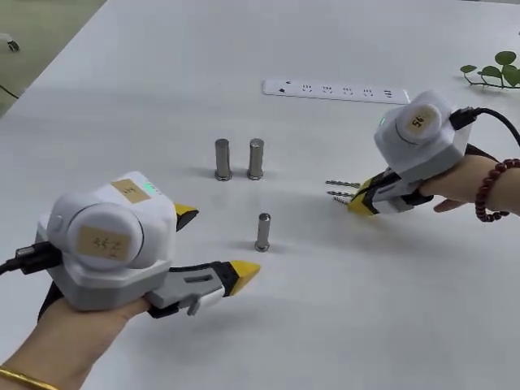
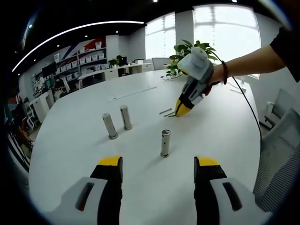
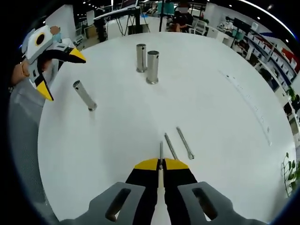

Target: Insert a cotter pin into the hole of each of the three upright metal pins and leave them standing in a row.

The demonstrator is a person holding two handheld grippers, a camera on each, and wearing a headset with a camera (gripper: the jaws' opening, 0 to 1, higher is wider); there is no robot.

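Three upright metal pins stand on the white table: two side by side (image 1: 223,159) (image 1: 256,158) and one alone nearer me (image 1: 263,232). My left gripper (image 1: 215,244) is open, and the lone pin (image 2: 165,143) stands a short way beyond the gap of its jaws (image 2: 159,164). My right gripper (image 1: 357,201) rests low at the table, shut on a thin cotter pin (image 3: 161,151) that sticks out past its tips (image 3: 161,161). Two more cotter pins (image 3: 170,146) (image 3: 185,143) lie just right of it, the same cluster (image 1: 341,188) in the head view.
A white power strip (image 1: 337,89) lies at the back of the table (image 1: 390,309). A green plant (image 1: 496,71) sits at the far right edge. Open tabletop surrounds the pins. An office with shelves and desks lies beyond.
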